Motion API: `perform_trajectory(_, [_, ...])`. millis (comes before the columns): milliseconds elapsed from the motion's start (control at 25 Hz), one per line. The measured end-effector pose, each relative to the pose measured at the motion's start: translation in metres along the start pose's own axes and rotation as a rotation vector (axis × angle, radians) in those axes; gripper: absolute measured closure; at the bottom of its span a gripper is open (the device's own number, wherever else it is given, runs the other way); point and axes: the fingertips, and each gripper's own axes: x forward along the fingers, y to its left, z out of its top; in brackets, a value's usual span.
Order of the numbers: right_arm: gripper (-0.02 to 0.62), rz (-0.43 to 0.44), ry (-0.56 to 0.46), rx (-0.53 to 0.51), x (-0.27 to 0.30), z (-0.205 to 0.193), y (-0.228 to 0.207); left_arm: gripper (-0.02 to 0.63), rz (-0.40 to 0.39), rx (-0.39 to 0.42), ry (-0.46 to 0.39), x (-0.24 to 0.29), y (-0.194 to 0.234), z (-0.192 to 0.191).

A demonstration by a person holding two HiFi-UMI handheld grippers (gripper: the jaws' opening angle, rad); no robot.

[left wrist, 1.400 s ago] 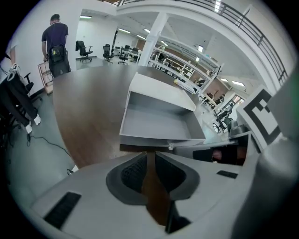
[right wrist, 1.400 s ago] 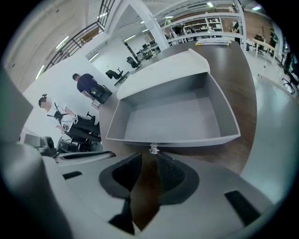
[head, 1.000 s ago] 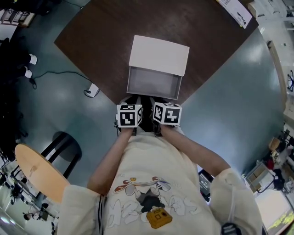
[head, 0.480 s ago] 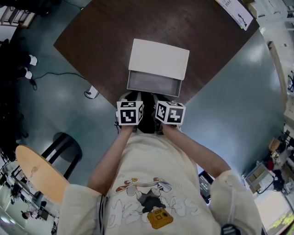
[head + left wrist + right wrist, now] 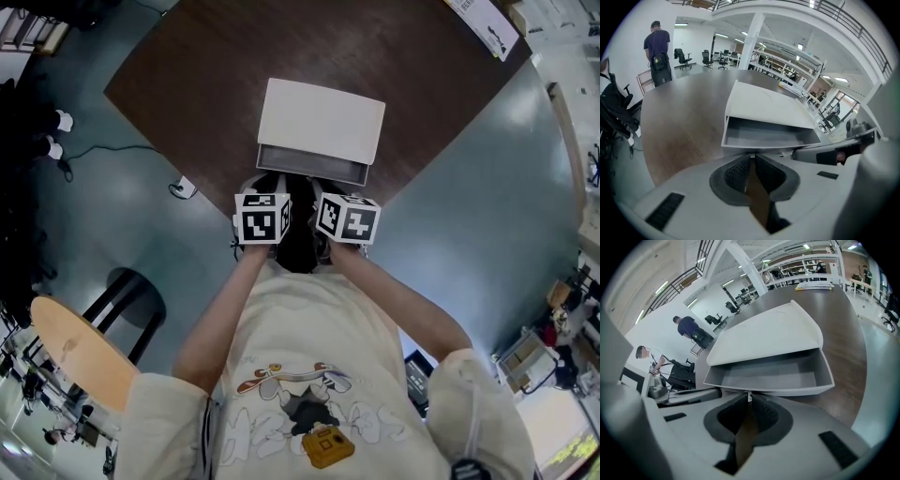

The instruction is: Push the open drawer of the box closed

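A white box (image 5: pixel 322 117) sits on the dark brown table (image 5: pixel 187 75), near its front corner. Its grey drawer (image 5: pixel 312 167) sticks out only a short way toward me and is empty. My left gripper (image 5: pixel 270 185) and right gripper (image 5: pixel 324 187) are side by side against the drawer's front wall. In the left gripper view the left gripper (image 5: pixel 751 155) has its jaws together, tips at the drawer front (image 5: pixel 759 147). In the right gripper view the right gripper (image 5: pixel 749 396) is closing, tips nearly meeting at the drawer's front edge (image 5: pixel 787 391), nothing between them.
The table corner ends just behind the grippers, with blue-grey floor on both sides. A round orange stool (image 5: pixel 75 361) stands at lower left. A cable and socket (image 5: pixel 185 185) lie on the floor. Papers (image 5: pixel 483 23) rest at the table's far right. A person (image 5: pixel 658 47) stands beyond the table.
The drawer has slid most of the way into the box. Both grippers have moved forward with its front wall.
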Motion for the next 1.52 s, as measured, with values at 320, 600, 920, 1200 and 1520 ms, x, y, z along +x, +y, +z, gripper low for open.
perform_trajectory(320, [0.565,0.005,-0.022,0.008,0.008,0.022,-0.005,0.571,0.009,0.016,-0.012,0.013,0.002,0.020])
perform_trajectory(600, [0.565,0.006,-0.038,0.020,0.011,0.040,-0.009,0.574,0.017,0.004,-0.028,0.023,0.002,0.037])
perform_trajectory(920, [0.565,0.012,-0.042,0.011,0.015,0.049,-0.010,0.574,0.025,-0.016,-0.040,0.029,0.005,0.045])
perform_trajectory(1200, [0.565,0.004,-0.050,0.009,0.012,0.050,-0.011,0.575,0.027,0.003,-0.042,0.025,0.003,0.045])
perform_trajectory(1520, [0.565,0.053,-0.162,-0.026,-0.037,0.062,0.016,0.586,-0.009,-0.013,-0.151,-0.043,-0.011,0.063])
